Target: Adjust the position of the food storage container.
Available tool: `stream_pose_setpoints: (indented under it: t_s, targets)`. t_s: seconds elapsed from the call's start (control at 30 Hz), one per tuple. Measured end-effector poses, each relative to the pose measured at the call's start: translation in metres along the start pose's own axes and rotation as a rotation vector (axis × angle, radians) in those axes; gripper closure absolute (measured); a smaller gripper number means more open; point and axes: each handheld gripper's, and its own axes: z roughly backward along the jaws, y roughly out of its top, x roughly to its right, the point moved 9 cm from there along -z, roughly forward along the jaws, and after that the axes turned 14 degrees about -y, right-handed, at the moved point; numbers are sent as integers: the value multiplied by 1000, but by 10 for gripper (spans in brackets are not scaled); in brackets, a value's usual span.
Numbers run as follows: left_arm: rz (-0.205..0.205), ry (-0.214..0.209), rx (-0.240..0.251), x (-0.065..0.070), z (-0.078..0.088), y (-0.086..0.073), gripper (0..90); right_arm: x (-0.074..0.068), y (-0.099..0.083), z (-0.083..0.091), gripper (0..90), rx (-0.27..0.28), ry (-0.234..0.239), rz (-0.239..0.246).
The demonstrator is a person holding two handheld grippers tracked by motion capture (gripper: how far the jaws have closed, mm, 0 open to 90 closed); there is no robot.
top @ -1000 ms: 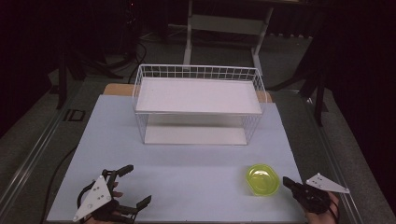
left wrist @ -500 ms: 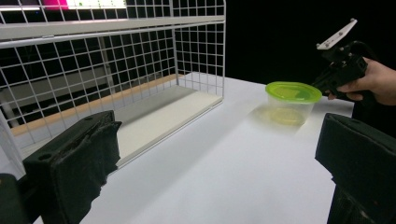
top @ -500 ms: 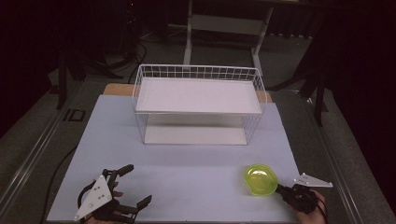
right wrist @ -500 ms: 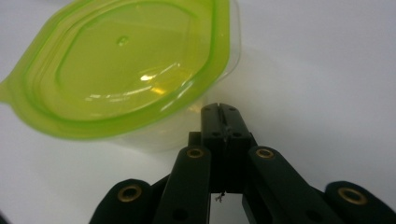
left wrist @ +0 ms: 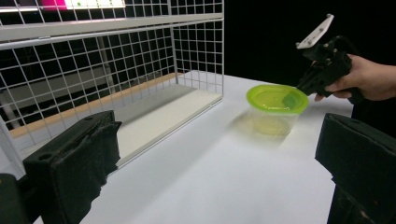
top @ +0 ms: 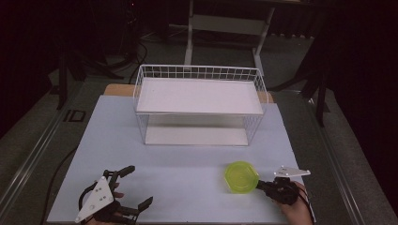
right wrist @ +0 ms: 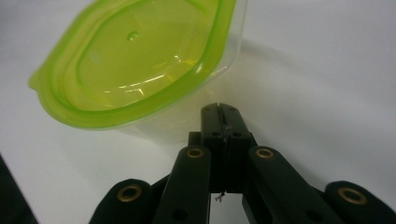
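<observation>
**Right gripper closed at green-lidded container, left gripper open and idle**

Right gripper [top: 261, 184] sits at the near right of the table [top: 187, 159], jaws pressed together, tips at the right edge of the container [top: 241, 177]. From the right gripper view the jaws [right wrist: 219, 116] meet just under the container's [right wrist: 140, 65] lime-green lid rim, against the clear wall; can't tell if they pinch the rim or only touch it. Container looks tilted there, lid on. In the left gripper view the container [left wrist: 276, 99] appears raised slightly off the table at the right gripper [left wrist: 301, 86], blurred shadow below it.

Left gripper [top: 136, 187] at near left, jaws spread wide, nothing between them. White wire rack [top: 199, 75] stands well ahead of both grippers, its shelves bare.
</observation>
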Motion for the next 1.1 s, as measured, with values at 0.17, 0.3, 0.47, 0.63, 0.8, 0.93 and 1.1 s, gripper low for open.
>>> stream_pose_setpoints:
  t_s: [0.17, 0.3, 0.47, 0.63, 0.8, 0.93, 1.1]
  targets:
    - [-2, 0, 0, 0, 1, 0, 2, -17, 5, -13, 900, -24, 30, 33]
    - [-4, 0, -2, 0, 0, 0, 2, -30, 12, -21, 900, -24, 56, 46]
    - [-4, 0, -3, 0, 0, 0, 2, -46, 19, -30, 900, -31, 83, 69]
    - [-6, 0, -9, 0, -1, -1, 2, -60, 27, -39, 900, -33, 115, 81]
    - [-5, -1, -9, 1, 0, -1, 2, -68, 29, -45, 900, -46, 125, 99]
    - [-4, 0, -10, 0, 0, -1, 2, -59, 34, -45, 900, -33, 99, 86]
    - [-2, -1, -11, 0, -1, -1, 2, -51, 41, -48, 900, -23, 73, 53]
